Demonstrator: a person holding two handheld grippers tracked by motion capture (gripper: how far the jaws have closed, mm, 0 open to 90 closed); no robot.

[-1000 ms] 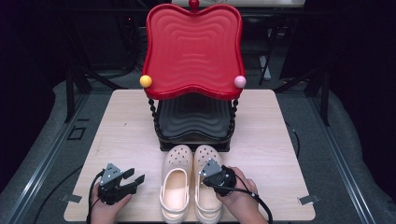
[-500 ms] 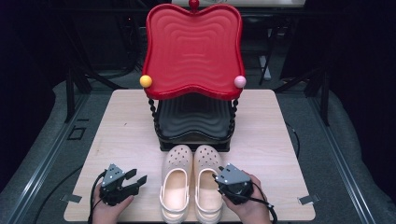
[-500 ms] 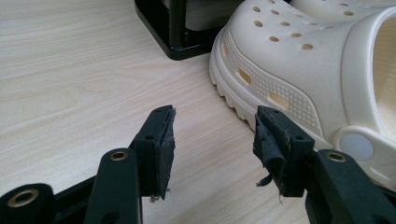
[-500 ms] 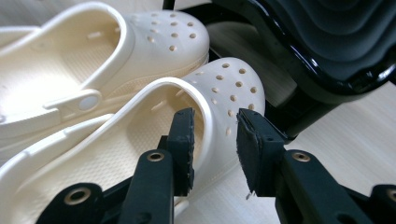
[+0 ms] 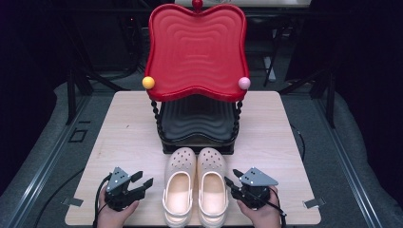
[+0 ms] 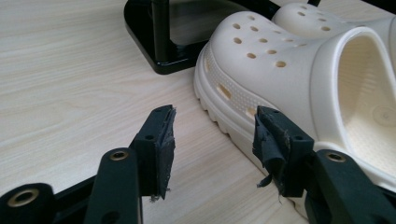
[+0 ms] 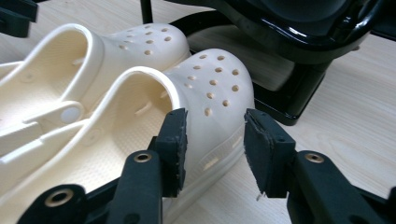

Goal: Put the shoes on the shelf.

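Observation:
Two cream clogs stand side by side at the table's front middle, toes toward the rack: the left clog (image 5: 179, 190) and the right clog (image 5: 212, 187). My left gripper (image 5: 145, 178) rests on the table just left of the left clog (image 6: 280, 60), open, with bare wood between its jaws (image 6: 212, 140). My right gripper (image 5: 231, 176) sits just right of the right clog (image 7: 210, 88), open and holding nothing (image 7: 215, 140); its fingers point at that clog's outer side. The other clog (image 7: 140, 42) lies beyond it.
A two-tier shoe rack stands behind the clogs, with a red top tray (image 5: 197, 52) and a black lower tray (image 5: 197, 118). Its black base (image 6: 159, 56) (image 7: 299, 93) is close ahead of both grippers. Bare wooden tabletop (image 5: 123, 128) stretches to either side.
My right gripper has drawn back off the right clog, moving right and toward the front edge, and now stands beside it. The left gripper has barely shifted.

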